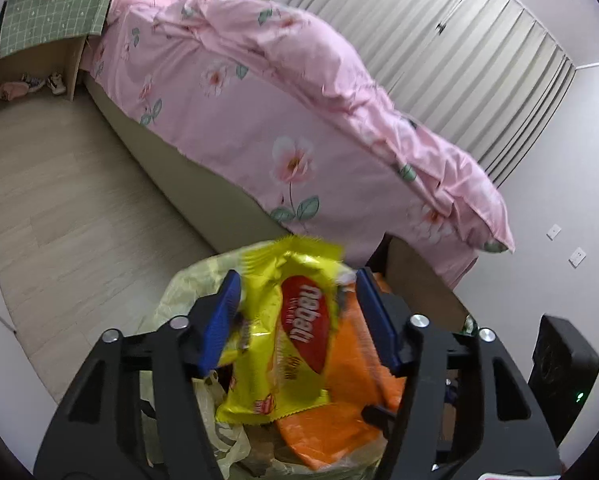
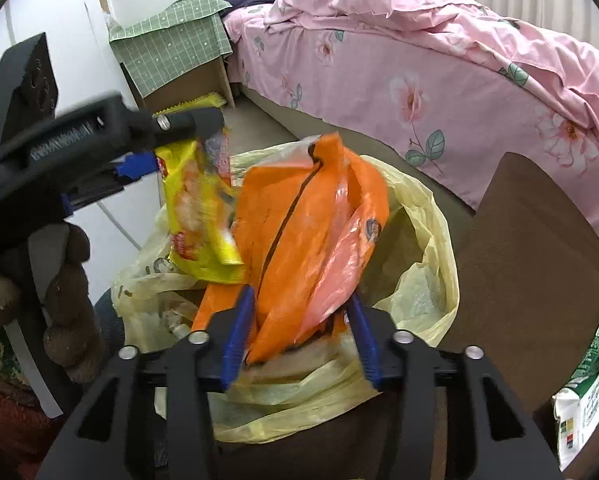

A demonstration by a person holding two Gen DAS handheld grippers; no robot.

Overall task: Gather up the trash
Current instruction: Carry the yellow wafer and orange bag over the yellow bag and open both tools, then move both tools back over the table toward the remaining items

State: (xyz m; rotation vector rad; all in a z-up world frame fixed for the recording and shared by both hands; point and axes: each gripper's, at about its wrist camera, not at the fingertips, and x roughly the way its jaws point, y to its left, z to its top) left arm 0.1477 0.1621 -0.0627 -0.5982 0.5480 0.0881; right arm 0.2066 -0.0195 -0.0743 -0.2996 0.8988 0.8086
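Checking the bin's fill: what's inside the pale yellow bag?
An orange wrapper and a yellow snack packet sit atop the pale yellow bag; whatever lies deeper is covered.

Left gripper point(image 1: 297, 304) with blue jaws spread, yellow snack wrapper point(image 1: 283, 336) loose between them above an orange bag point(image 1: 351, 392) in a pale bin liner point(image 1: 179, 292), beside a pink-quilted bed point(image 1: 259, 112).

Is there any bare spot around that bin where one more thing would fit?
Free: the brown surface right of the yellowish bin liner, and the pale floor between the bed and the bedside cabinet. Crowded: the liner's mouth, filled by the orange bag and yellow wrapper with both grippers over it.
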